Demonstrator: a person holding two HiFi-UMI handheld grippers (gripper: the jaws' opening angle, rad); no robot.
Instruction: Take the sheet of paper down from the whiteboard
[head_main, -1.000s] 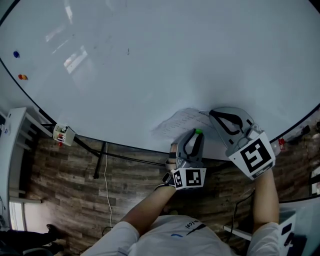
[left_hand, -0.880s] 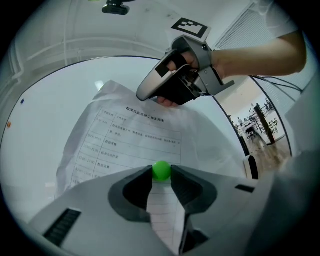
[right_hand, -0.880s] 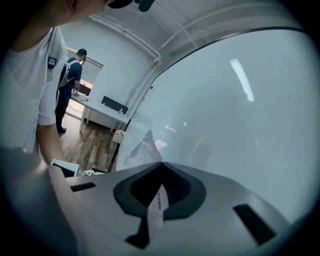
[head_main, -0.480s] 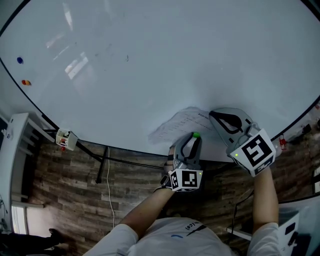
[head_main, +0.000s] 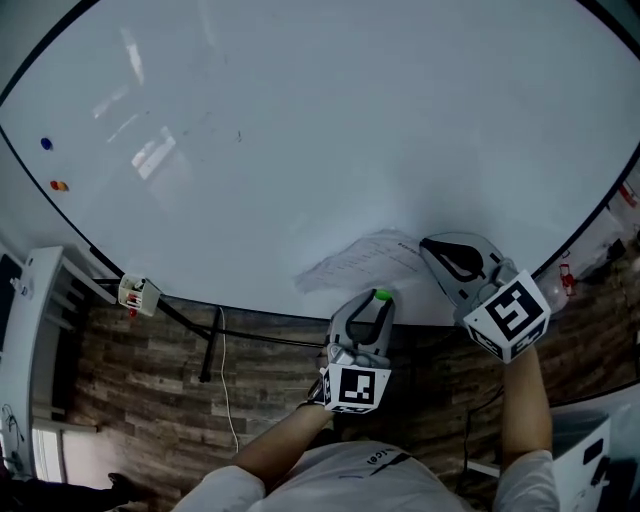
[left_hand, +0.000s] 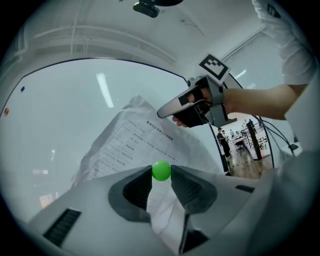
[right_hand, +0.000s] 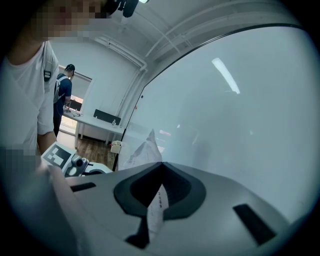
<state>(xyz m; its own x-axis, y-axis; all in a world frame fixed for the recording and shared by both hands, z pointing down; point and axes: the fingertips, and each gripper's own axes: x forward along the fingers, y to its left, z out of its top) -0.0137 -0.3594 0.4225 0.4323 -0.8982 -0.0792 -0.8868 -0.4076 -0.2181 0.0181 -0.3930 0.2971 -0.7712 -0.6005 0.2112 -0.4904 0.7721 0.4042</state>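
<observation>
We are holding both grippers close in front of us, at the lower part of the whiteboard (head_main: 300, 120). The left gripper (left_hand: 161, 174) is pinching a green ball (left_hand: 161, 170) between its jaw tips, so the jaws are standing a little apart around it. The bottom corner of the paper (left_hand: 135, 145) is hanging in the same gap, just behind the ball. The right gripper (right_hand: 161, 167) is closing its jaws fully on the paper's right edge, and a thin strip of the sheet is showing between them.

The paper is white, printed with rows of small text, and it is looking creased and wrinkled, most of all at its upper left corner. It is sitting just above the board's dark lower edge (head_main: 250, 310), right of the middle, and it is bowing out between the two grippers. We cannot tell how much of it is touching the board.

Above and to the left of the paper a wide white surface is spreading. Under the edge the wooden floor (head_main: 130, 400) is showing, with a stand leg (head_main: 205, 345) and a cable (head_main: 222, 380) well left of the grippers. Far at the board's left side, a blue magnet (head_main: 46, 143) and an orange one (head_main: 60, 185) are sitting near the rim.
</observation>
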